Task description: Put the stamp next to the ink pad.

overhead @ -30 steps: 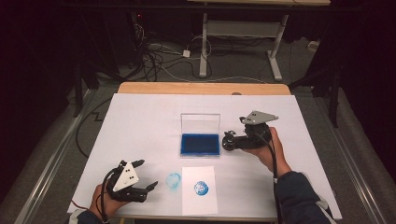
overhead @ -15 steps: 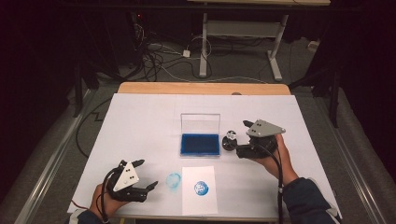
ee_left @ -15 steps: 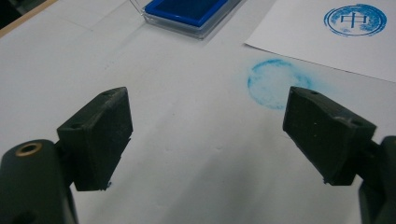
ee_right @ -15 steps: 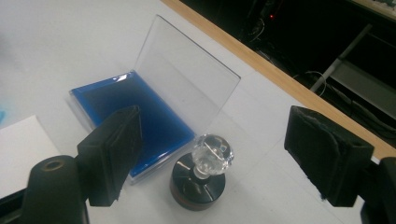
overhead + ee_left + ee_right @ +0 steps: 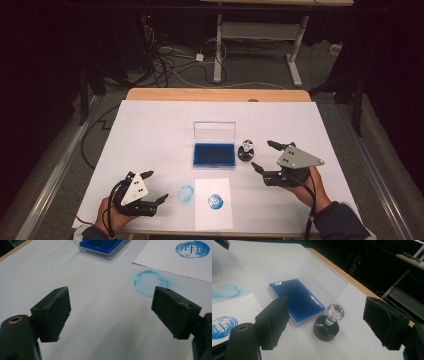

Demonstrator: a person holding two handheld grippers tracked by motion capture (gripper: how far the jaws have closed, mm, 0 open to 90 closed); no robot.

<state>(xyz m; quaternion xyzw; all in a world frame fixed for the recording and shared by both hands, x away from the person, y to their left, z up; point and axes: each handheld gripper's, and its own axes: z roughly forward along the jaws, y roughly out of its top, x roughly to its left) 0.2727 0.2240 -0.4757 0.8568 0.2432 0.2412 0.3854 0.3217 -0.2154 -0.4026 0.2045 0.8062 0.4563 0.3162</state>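
Observation:
A blue ink pad (image 5: 214, 154) (image 5: 297, 300) with its clear lid raised lies mid-table. Just right of it stands a round black stamp (image 5: 246, 151) (image 5: 326, 328) with a clear knob. A white sheet (image 5: 213, 202) (image 5: 175, 260) in front carries a blue round stamp print (image 5: 215, 201) (image 5: 192, 249) (image 5: 222, 327). A fainter blue ring (image 5: 186, 192) (image 5: 151, 286) marks the table cover beside it. My right gripper (image 5: 265, 156) (image 5: 325, 320) is open, drawn back right of the stamp. My left gripper (image 5: 154, 187) (image 5: 110, 312) is open near the front left, pointing at the faint ring.
A white cover (image 5: 165, 130) spreads over the wooden table (image 5: 200, 94). Behind the table are dark floor, cables (image 5: 170, 60) and a desk frame (image 5: 260, 35). The person's hands hold both grippers near the front edge.
My right gripper has let go of the stamp and pulled back to the right and toward the person. The stamp now stands alone beside the ink pad. The left gripper has not moved.

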